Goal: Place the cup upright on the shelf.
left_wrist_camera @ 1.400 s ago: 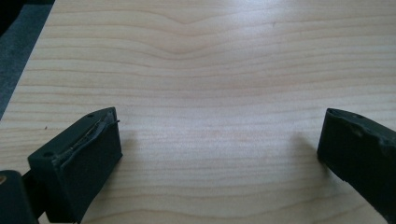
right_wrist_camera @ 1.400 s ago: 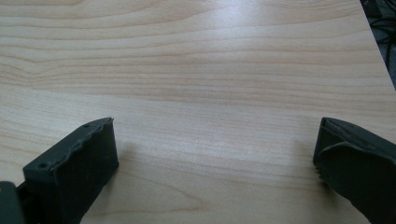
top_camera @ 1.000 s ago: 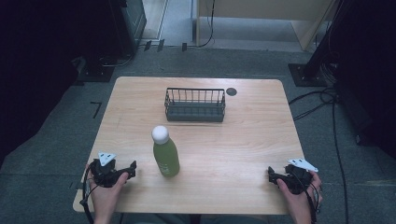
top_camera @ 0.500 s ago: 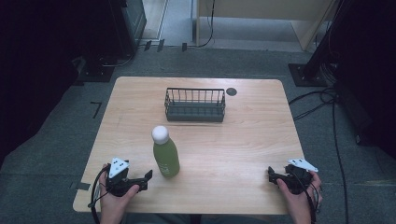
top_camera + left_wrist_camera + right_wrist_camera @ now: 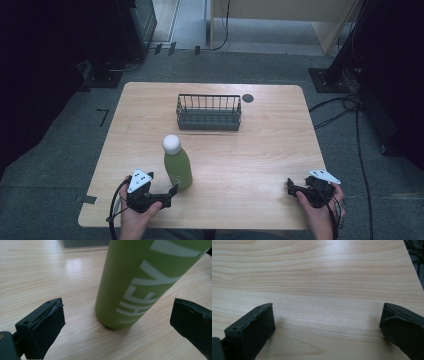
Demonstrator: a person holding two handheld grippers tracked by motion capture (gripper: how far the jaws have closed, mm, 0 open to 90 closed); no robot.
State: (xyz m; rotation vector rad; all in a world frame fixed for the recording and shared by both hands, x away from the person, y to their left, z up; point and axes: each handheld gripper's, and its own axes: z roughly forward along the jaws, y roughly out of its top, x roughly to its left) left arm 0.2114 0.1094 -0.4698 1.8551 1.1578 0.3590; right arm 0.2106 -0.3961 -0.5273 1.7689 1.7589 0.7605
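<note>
The bottle [image 5: 177, 167] is lime green with a white cap [image 5: 171, 144] and white lettering [image 5: 147, 287]. The table [image 5: 260, 165] is pale wood with a wavy grain, the wire basket [image 5: 208, 112] dark grey, and both grippers' jaws are black.

Two black hand-held tools, left tool [image 5: 169, 191] and right tool [image 5: 292, 186], grey three-cornered top plates, trailing black cables.
</note>
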